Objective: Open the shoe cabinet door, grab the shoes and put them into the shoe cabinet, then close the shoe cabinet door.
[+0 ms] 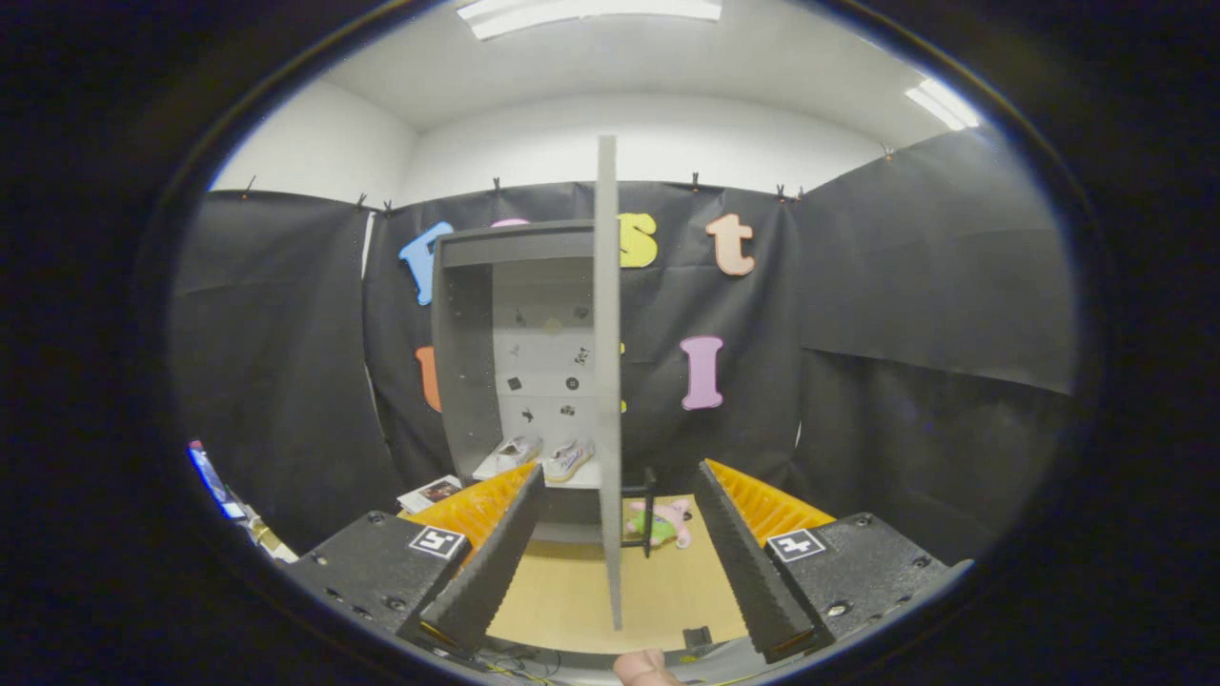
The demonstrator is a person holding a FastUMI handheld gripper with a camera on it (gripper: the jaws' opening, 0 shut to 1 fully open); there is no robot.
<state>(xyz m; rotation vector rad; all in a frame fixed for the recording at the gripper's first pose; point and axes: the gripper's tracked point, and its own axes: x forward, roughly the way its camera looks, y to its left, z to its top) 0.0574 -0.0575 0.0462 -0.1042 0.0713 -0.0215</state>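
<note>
Two shoes [543, 457] sit side by side on the bottom shelf of the cabinet [467, 362], well beyond the fingers. The door [607, 381] is swung wide and stands edge-on, a thin grey slab running down the gap between the spread fingers; neither finger touches it. The gripper [610, 562] holds nothing. A dark handle [648, 510] sticks out on the door's right side, low down.

Just past the handle, a pink and green soft toy [662, 522] lies on the table [572, 595] to the right of the door. Left of the cabinet's foot a small booklet or card [431, 493] lies flat. The cabinet's pale back panel carries a scatter of small dark marks; what they are cannot be told. A fingertip [646, 667] of the person shows at the near edge, below the door. At the far left, something blue and white is too blurred to name.

The table is light wood. Black cloth walls enclose the booth on three sides, clipped along their top edge, with white wall and ceiling above and two strip lights [591, 11].
</note>
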